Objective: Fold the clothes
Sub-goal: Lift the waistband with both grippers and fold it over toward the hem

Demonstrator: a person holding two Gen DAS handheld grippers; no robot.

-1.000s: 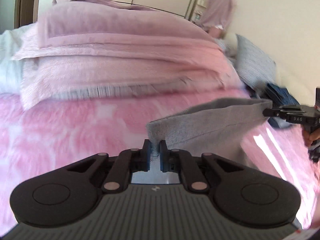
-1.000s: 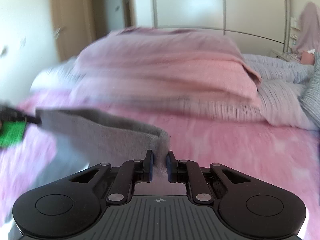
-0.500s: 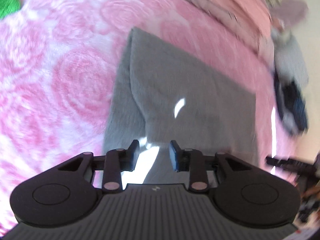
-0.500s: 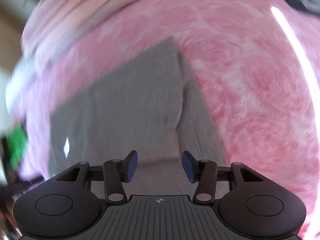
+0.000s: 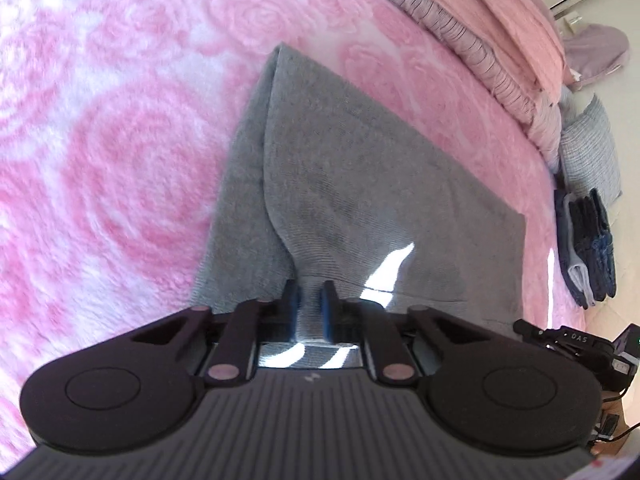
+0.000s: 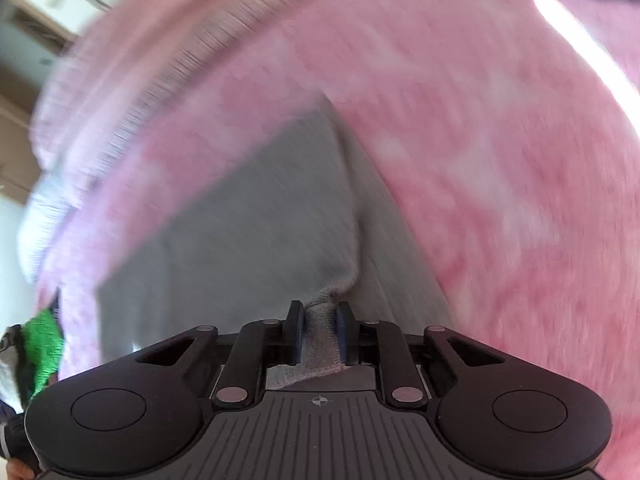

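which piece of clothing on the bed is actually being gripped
The grey garment, spread flat on the pink blanket; both grippers pinch its near edge. The dark blue folded stack lies untouched by the pillow.

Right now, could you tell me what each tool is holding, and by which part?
Both grip the grey garment at its near edge: the left tool near one corner, the right tool on a bunched hem at the other.

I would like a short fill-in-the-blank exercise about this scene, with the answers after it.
1. The garment lying on the bed is ____ in colour.
2. The blanket under it has a pattern of pink ____.
3. The right hand-held gripper is ____ on an edge of the garment.
4. Dark folded clothes lie beside a striped ____.

Missing words: grey; roses; shut; pillow
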